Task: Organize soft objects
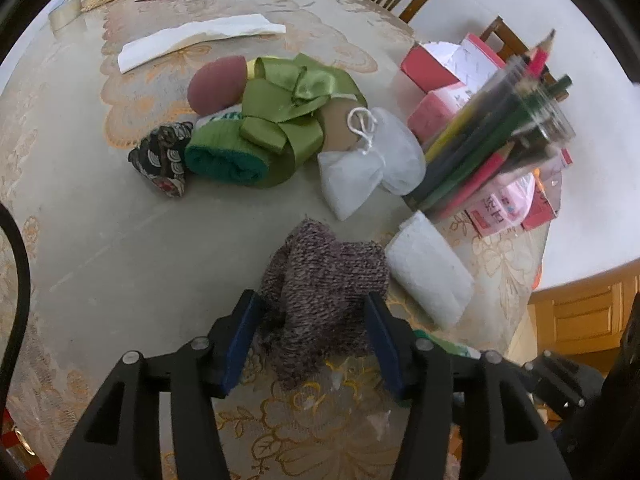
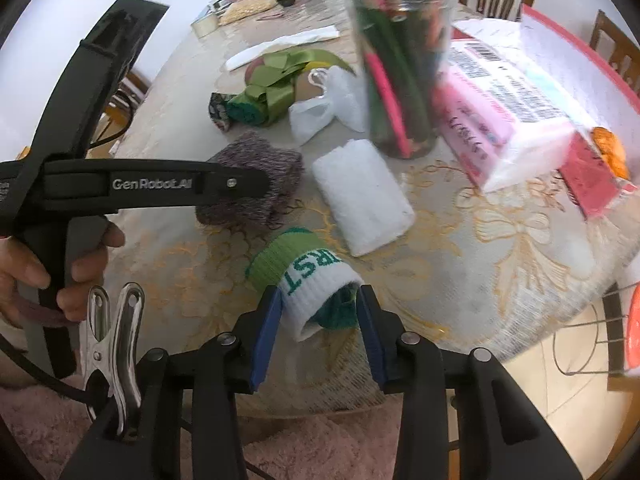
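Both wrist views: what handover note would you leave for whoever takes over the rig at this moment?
Left tongs: open, straddling the grey knit sock on the table.
Right tongs: open, straddling the green-and-white rolled sock at the near table edge.
White rolled towel lies beside the grey sock. Green ribbon bundle, patterned pouch and white mesh bag sit clustered farther back.
Done: nothing gripped or lifted.
Left: probably close on both socks, then sort everything.
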